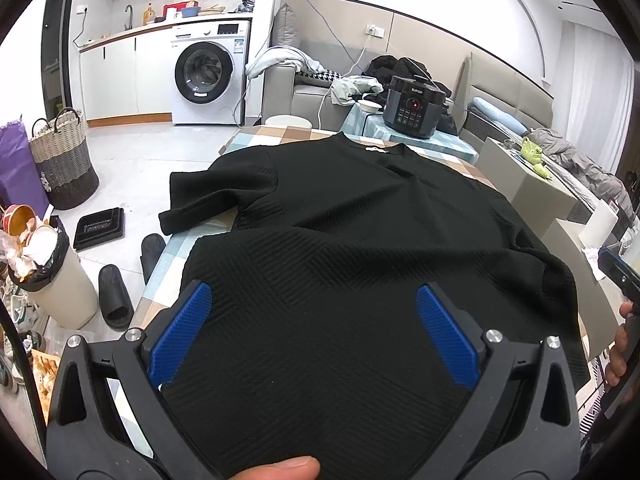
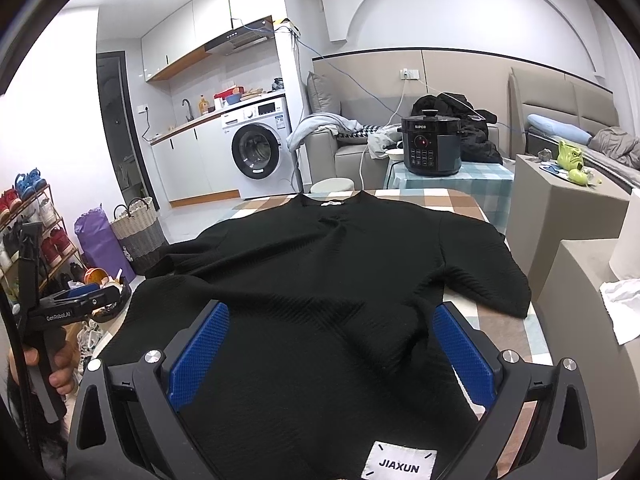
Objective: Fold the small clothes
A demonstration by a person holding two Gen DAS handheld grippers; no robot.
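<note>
A table (image 2: 460, 200) with a checked cloth is carrying a black T-shirt (image 2: 320, 280), which is lying spread flat across most of it, collar towards 12 o'clock and hem nearest the cameras. In the left wrist view one sleeve is hanging over the table edge at about 9 o'clock; in the right wrist view the other sleeve is lying on the cloth at about 3 o'clock. A white label reading JIAXUN (image 2: 398, 462) is sitting on the hem at 6 o'clock in the right view.

The left gripper (image 1: 313, 334) is hovering over the hem part of the shirt with its blue fingers (image 1: 180, 336) standing wide apart, nothing between them but the cloth below. The right gripper (image 2: 331, 354) is doing likewise, fingers spread apart over the hem. Whether either is touching the fabric cannot be told.

A pressure cooker (image 2: 432, 146) is standing on a smaller table beyond, at 12 o'clock
</note>
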